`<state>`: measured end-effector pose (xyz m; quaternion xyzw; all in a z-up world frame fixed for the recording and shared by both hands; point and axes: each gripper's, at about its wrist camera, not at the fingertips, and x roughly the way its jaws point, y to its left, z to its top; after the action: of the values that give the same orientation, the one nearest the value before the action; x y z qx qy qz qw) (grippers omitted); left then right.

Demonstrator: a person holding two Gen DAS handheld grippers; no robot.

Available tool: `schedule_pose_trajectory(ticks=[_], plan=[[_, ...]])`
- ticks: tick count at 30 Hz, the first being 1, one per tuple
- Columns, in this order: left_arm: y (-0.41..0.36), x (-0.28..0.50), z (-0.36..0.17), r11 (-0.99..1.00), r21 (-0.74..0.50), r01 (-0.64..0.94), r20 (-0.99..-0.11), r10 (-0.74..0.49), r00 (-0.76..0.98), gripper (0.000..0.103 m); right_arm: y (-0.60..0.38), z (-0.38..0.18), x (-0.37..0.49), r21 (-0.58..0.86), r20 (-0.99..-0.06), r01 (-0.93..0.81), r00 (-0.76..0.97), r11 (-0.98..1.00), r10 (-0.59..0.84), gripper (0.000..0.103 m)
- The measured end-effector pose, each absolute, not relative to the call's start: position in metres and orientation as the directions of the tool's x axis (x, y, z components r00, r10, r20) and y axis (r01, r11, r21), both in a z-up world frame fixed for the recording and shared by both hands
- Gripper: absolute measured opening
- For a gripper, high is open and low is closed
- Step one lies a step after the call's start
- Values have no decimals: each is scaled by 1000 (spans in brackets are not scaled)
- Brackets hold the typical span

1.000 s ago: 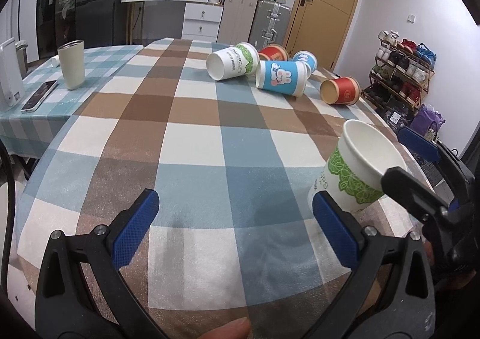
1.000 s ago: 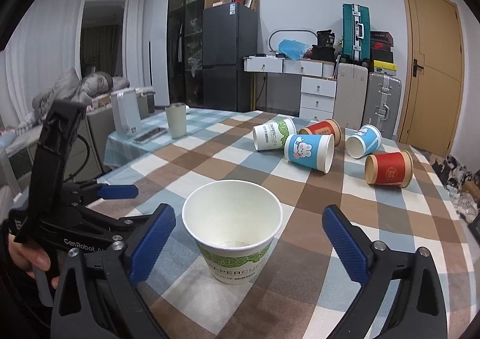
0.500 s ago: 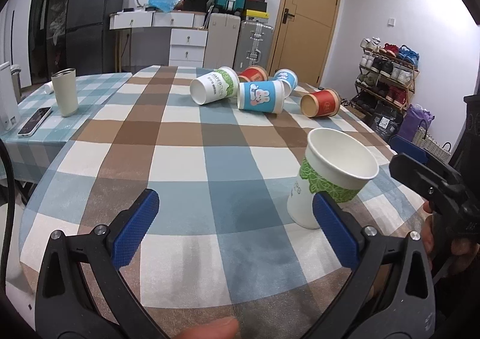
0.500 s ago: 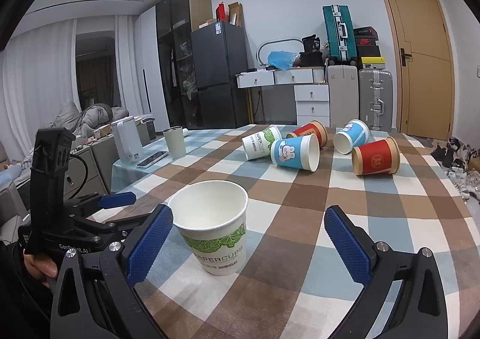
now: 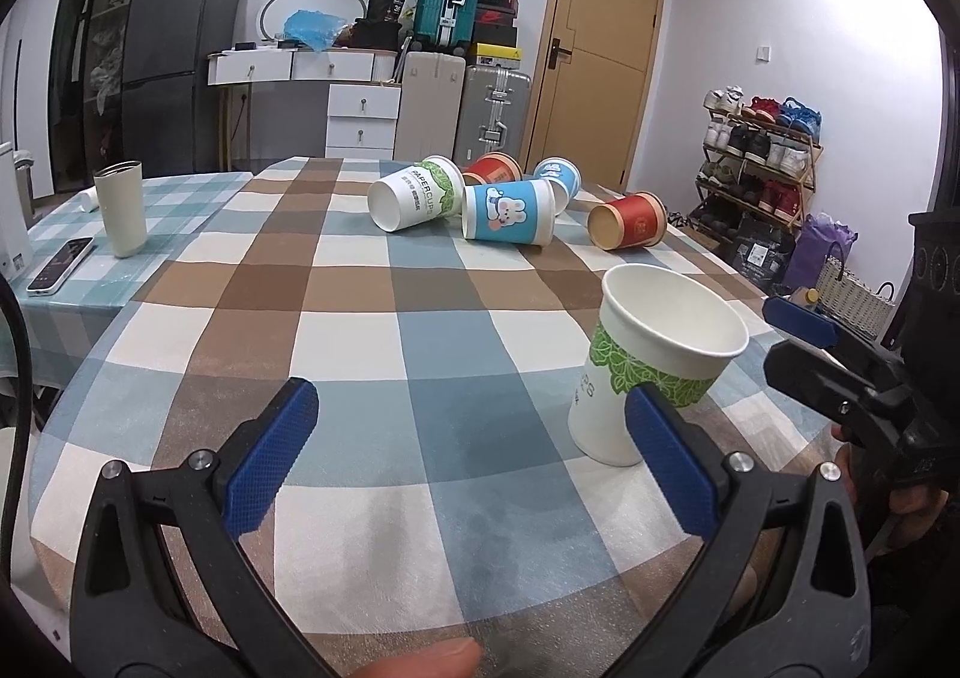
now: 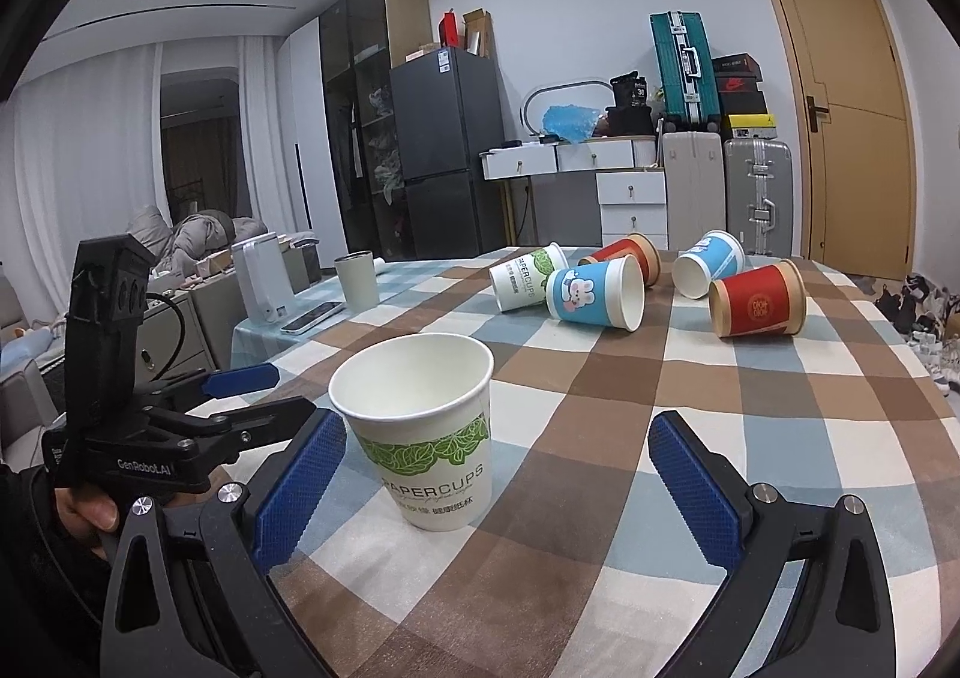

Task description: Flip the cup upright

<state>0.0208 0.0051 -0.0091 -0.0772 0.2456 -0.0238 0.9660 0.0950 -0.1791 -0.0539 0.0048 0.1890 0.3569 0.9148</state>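
A white paper cup with a green leaf band [image 6: 429, 432] stands upright on the checked tablecloth; it also shows in the left wrist view [image 5: 651, 363]. My right gripper [image 6: 495, 483] is open around it, the cup near its left finger, not touching. My left gripper [image 5: 471, 447] is open and empty, the cup just beyond its right finger. Several cups lie on their sides at the far end: a green-leaf one [image 5: 414, 192], a blue rabbit one [image 5: 507, 211], a red one [image 5: 627, 220], another blue one [image 5: 558, 180] and another red one [image 5: 492, 168].
The table edge curves close at the front and right [image 5: 780, 330]. A cream tumbler [image 5: 120, 207] and a phone [image 5: 60, 265] sit on a side table at the left. A white appliance [image 6: 261, 279] stands beside them. A shoe rack [image 5: 762, 156] stands at the right wall.
Both grippers have drawn back and tilted up slightly, so the cup sits closer to their left and right fingers. The cup stays upright on the cloth.
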Motion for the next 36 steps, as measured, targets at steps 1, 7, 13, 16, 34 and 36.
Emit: schedule_pose_trajectory(ticks=[1,7,13,16,34,36], plan=[[5,21,-9,987,-161,8,-470,-84,879,102,-179,-54,94,144,-343,-654,671,742,658,103],[10,20,-8,984,-176,13,-452,-92,887,102,-174,-53,86,121,-334,-673,665,730,668,103],[9,17,-6,985,-171,18,-437,-92,895,102,-172,-50,81,116,-321,-683,662,722,678,103],[8,17,-6,985,-172,19,-436,-93,895,102,-172,-49,80,122,-319,-682,661,721,679,103],[7,17,-7,984,-177,16,-440,-94,893,102,-176,-46,81,127,-314,-673,669,728,673,103],[8,17,-7,984,-176,16,-439,-93,894,102,-176,-46,81,127,-314,-673,669,728,674,103]])
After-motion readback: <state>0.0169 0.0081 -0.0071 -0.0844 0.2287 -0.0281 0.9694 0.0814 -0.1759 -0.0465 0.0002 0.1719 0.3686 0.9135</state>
